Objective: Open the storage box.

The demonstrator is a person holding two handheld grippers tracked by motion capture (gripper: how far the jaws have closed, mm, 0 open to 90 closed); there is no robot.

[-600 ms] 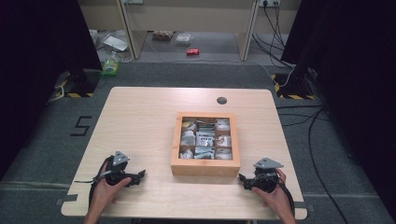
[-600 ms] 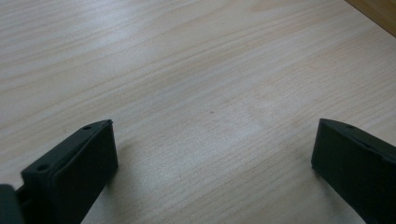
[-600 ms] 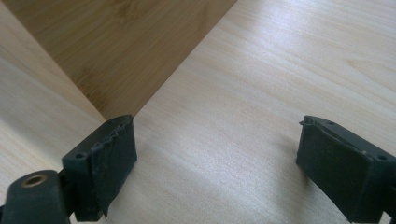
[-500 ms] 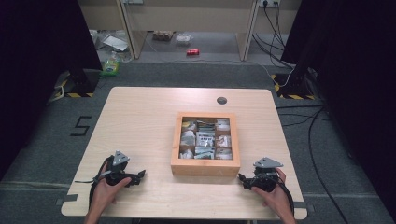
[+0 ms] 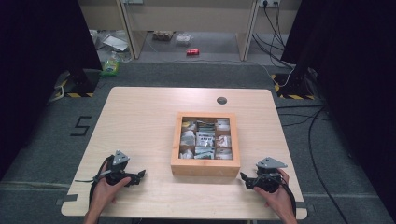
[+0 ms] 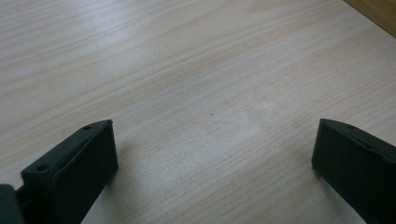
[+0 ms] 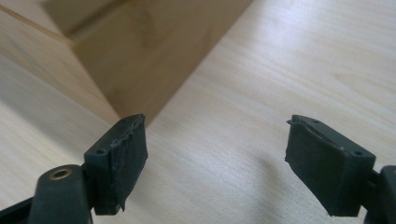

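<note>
A wooden box [image 5: 205,165] with a clear lid stands right of the table's middle, and small packets lie in its compartments. My left gripper [image 5: 141,174] rests on the table near the front left, held by a hand, its jaws pointing toward the box. In the left gripper view my left gripper [image 6: 212,161] is open over bare wood. My right gripper [image 5: 243,177] lies near the front right, close to the box's front right corner. In the right gripper view my right gripper [image 7: 215,158] is open with nothing between its jaws, and the box corner [image 7: 135,51] is just ahead.
The light wooden table [image 5: 140,121] has a small dark round cap [image 5: 222,100] near its far edge. Beyond the table lie dark carpet, cables at the right, and a red can [image 5: 192,52] and litter by the far desk.
</note>
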